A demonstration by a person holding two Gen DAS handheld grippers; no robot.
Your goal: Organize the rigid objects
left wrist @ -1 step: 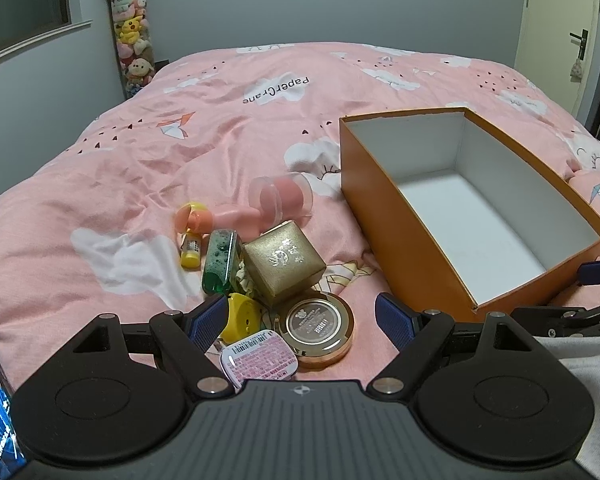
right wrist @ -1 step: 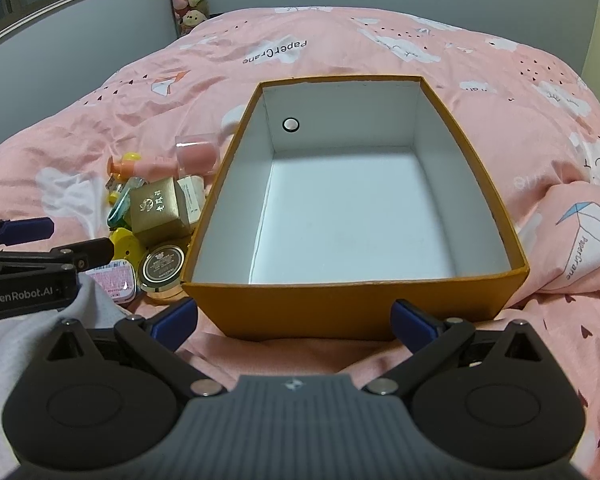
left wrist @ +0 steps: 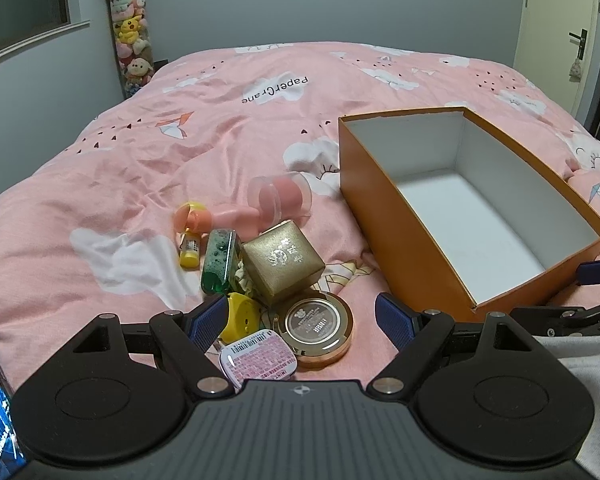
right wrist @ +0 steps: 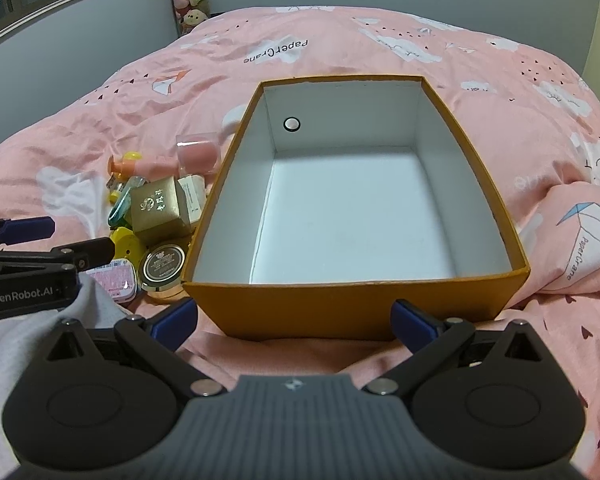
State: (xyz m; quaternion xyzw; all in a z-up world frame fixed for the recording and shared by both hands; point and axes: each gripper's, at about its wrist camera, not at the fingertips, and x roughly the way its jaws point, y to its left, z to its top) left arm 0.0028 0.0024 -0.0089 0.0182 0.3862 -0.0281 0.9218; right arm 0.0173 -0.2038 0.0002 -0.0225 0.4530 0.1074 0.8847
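A pile of small rigid things lies on the pink bed: a gold box [left wrist: 282, 265], a round compact [left wrist: 315, 327], a pink tin [left wrist: 258, 360], a green bottle [left wrist: 219, 261], a yellow piece [left wrist: 242, 316], a pink dumbbell-shaped toy [left wrist: 256, 205]. An empty orange box [left wrist: 384, 216] with white inside stands to their right; it fills the right wrist view [right wrist: 356, 312]. My left gripper [left wrist: 302, 322] is open just above the compact and tin. My right gripper [right wrist: 294, 316] is open and empty at the box's near wall.
The pink quilt [left wrist: 140, 168] covers the whole bed. A tall tube of plush toys [left wrist: 130, 36] stands by the far left wall. A door [left wrist: 560, 40] is at the far right. A grey sleeve [right wrist: 40, 320] shows at the left.
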